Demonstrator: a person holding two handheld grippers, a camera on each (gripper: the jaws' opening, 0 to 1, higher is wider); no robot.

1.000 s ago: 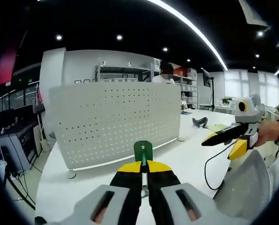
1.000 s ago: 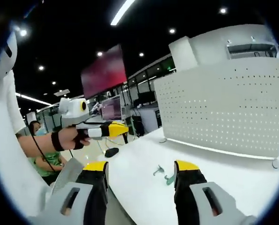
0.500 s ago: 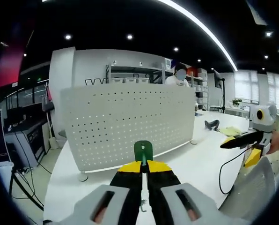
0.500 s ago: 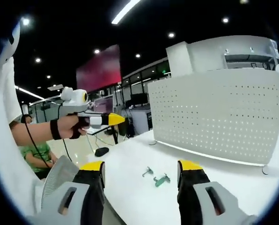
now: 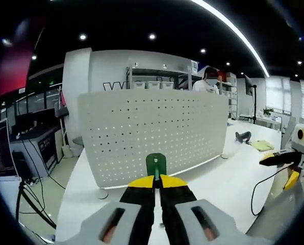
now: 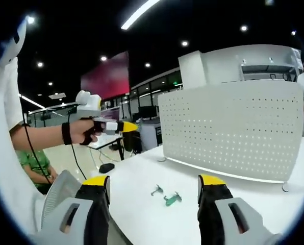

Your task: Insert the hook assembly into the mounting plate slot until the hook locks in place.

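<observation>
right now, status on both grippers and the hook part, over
Left gripper shut on green hook piece, held up facing the perforated panel. Right gripper open, empty, over two small hooks on the table. Path to panel clear.

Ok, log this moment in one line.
left claw: shut on green hook | right claw: open | pegboard: upright | spare hooks: on table

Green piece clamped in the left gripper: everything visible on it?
The small green plate with a rounded top stands upright, pinched at its lower edge between the shut yellow-tipped jaws of the left gripper. It looks flat and glossy, with a pale vertical mark down its middle. Its lower part is hidden by the jaws. Behind it stands the white perforated pegboard panel, not touching.
</observation>
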